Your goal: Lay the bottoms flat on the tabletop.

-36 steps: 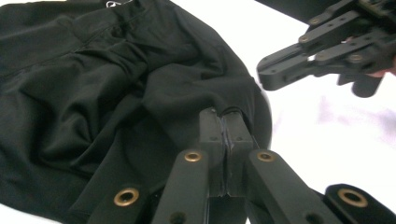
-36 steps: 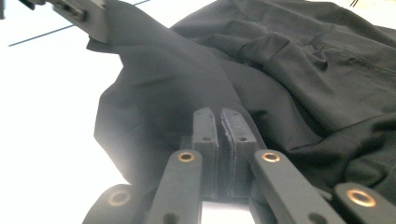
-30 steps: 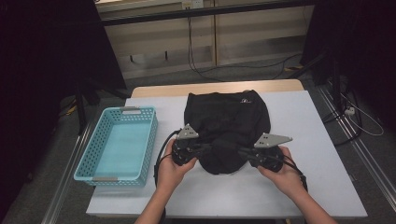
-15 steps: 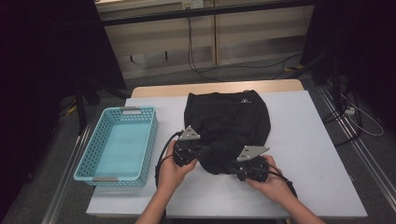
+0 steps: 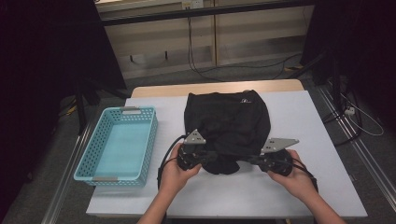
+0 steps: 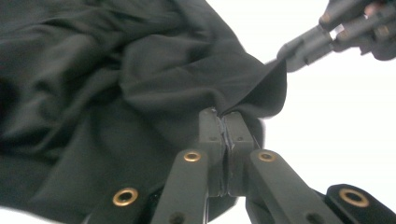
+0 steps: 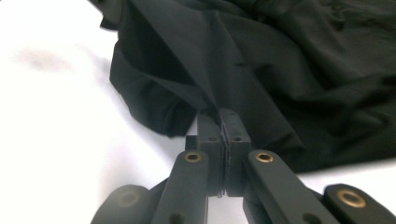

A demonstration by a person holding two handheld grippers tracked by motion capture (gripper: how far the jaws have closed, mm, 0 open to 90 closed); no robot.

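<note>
Counter (image 5: 308, 121): white top w/ a light wood strip along the far edge, sits mid-room. Black garment (image 5: 227, 126) lies crumpled at centre, spreading from the far part of the counter toward the near edge; small white logo near its far hem. Turquoise perforated basket (image 5: 119, 145) on the counter's left side, just beside the garment but apart from it, long side running front to back, hanging a bit over the left edge.

Left claw (image 5: 205, 157) is clamped on the garment's near-left edge; in the left gripper view (image 6: 223, 122) the jaws meet w/ a fold of black cloth pinched between them. Right claw (image 5: 254, 160) has just been closing and is now clamped on the near-right edge; right gripper view (image 7: 219, 119) shows cloth pinched at the jaw tips. Cloth between the two claws is bunched, not taut. Both hands rest low near the counter's front, forearms coming in from the bottom.

Room: dim. Grey carpet floor (image 5: 154, 81) w/ black cables (image 5: 205, 72) running across it behind the counter. Pale wood-panel wall (image 5: 154, 44) at back, dark rail across its top. Black drapes or stands fill both sides; metal floor rails (image 5: 359, 149) run along right & left of the counter.
</note>
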